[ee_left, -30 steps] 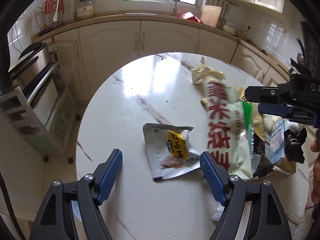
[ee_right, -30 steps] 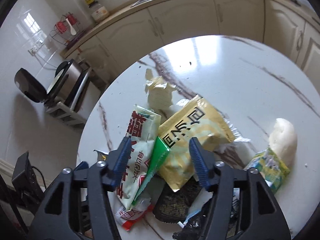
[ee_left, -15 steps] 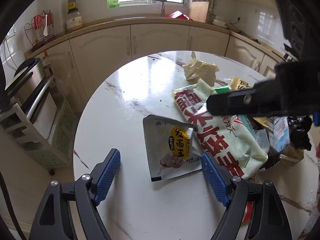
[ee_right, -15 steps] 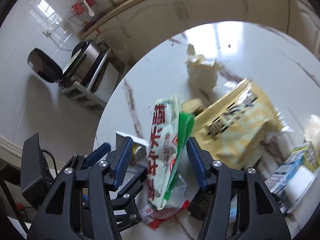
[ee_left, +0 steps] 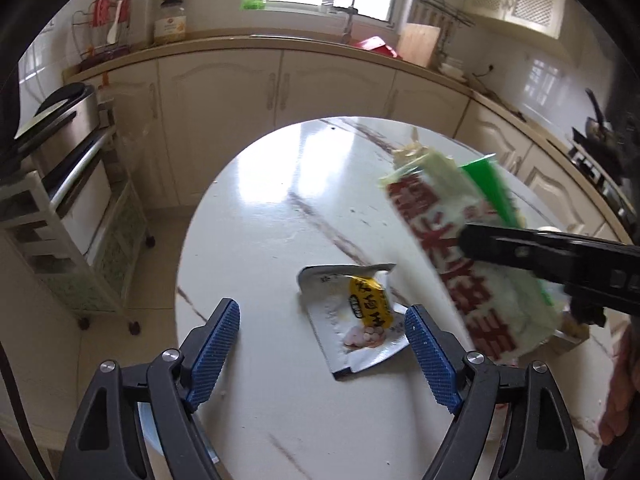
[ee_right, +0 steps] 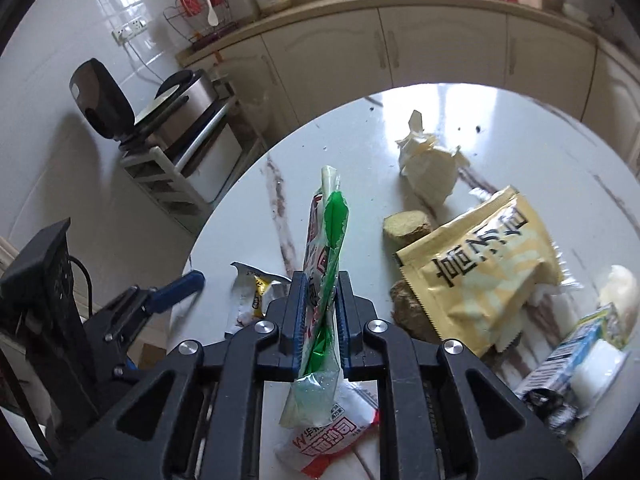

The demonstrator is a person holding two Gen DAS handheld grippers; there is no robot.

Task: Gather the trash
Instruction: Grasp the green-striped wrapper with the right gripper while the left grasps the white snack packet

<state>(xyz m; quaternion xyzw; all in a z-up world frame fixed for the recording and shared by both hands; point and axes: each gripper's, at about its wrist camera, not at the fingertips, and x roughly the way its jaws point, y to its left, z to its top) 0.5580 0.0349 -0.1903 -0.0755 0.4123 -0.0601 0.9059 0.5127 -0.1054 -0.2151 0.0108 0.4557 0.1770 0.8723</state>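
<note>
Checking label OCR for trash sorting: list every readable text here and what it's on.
"白凉", third character unsure: yellow packet, upside down.
"米" among big red characters, the rest motion-blurred: red-and-white bag.
Dark characters on a yellow label, unreadable: silver sachet.
Red print, upside down, unreadable: white wrapper.
Label too small to read: jar.

motion-blurred snack bag (ee_left: 472,264), carton (ee_right: 576,356) partly cropped

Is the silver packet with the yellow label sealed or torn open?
Torn open: the silver packet lies flat on the table with a jagged, curled top edge.
</note>
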